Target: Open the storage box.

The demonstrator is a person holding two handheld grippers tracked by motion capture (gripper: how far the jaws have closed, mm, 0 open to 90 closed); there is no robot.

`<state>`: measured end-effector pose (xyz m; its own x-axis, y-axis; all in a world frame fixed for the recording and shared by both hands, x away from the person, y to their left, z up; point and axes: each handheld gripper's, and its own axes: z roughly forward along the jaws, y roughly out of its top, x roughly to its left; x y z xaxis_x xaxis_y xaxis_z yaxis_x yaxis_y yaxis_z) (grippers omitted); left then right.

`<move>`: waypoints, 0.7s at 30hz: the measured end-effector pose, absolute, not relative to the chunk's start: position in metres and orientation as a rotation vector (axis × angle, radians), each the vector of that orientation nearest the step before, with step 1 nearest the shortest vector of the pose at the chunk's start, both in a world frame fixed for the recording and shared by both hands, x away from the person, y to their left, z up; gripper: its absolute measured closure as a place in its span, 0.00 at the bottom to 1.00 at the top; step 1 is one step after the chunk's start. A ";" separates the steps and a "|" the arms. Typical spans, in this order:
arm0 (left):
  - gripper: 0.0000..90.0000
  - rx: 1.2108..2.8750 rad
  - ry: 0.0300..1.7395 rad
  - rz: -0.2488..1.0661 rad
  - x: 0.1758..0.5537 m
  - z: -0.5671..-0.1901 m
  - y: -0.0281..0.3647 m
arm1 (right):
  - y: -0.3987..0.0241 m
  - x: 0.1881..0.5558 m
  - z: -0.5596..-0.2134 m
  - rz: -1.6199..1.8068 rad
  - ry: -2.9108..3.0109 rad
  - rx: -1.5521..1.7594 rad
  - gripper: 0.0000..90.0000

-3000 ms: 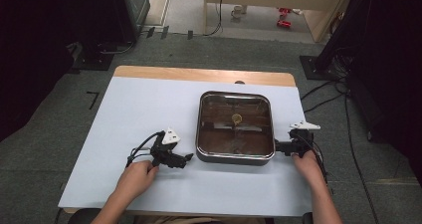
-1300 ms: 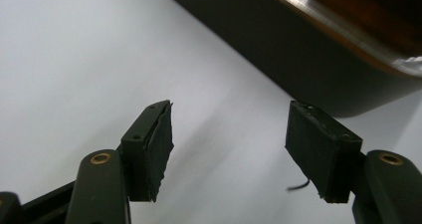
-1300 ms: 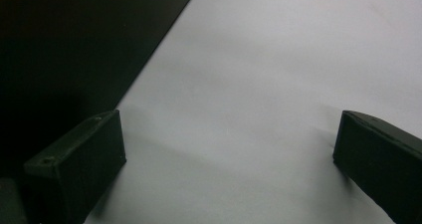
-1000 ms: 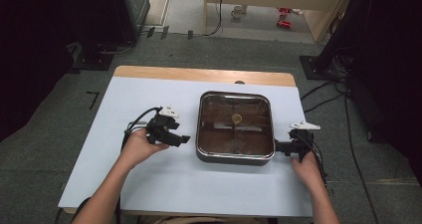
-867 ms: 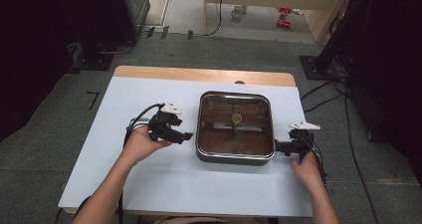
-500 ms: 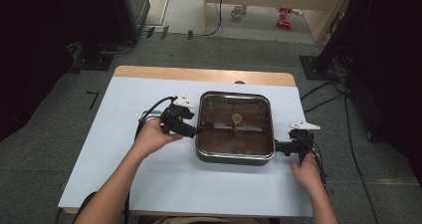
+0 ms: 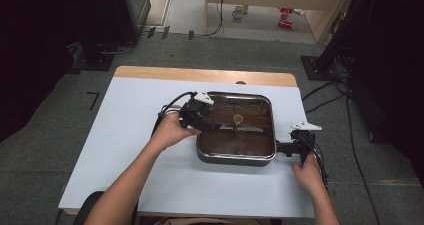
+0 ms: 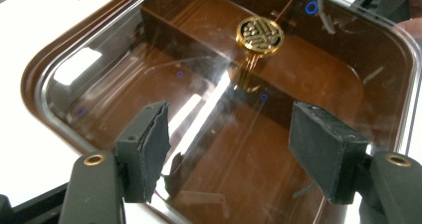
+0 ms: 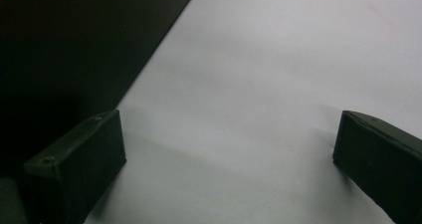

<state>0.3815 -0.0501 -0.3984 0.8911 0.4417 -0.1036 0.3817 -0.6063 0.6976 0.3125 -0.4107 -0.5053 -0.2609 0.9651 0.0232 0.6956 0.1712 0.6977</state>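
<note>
A square brown pan (image 7: pixel 235 160) with a glass lid stands on the white table (image 7: pixel 125 135). The lid has a round gold knob (image 7: pixel 238 118) in its middle. My left gripper (image 7: pixel 212 126) hovers over the pan's left edge and points across the lid. In the left gripper view its jaws (image 8: pixel 231 144) stand apart above the glass, short of the gold knob (image 8: pixel 259 33); they have just been closing, with nothing between them. My right gripper (image 7: pixel 280 147) rests by the pan's right side. In the right gripper view it (image 9: pixel 229 159) is open over bare table beside the pan's dark wall (image 9: pixel 74 45).
The table has a wooden strip (image 7: pixel 200 75) along its far edge. Beyond it lie grey floor, black stands and cables (image 7: pixel 325 100). White table surface stretches to the left of the pan and along the near edge.
My left hand has carried its gripper from the table left of the pan rightward and away from me, up over the pan's left rim. The right gripper has stayed put.
</note>
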 end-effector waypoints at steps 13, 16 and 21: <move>0.37 2.303 0.532 0.120 0.389 -0.411 -0.090 | -0.411 0.313 -0.505 0.845 2.026 1.567 0.00; 0.39 2.298 0.524 0.107 0.390 -0.414 -0.096 | -0.411 0.313 -0.505 0.845 2.026 1.567 0.00; 0.43 2.300 0.509 0.090 0.391 -0.421 -0.107 | -0.411 0.313 -0.505 0.845 2.027 1.567 0.00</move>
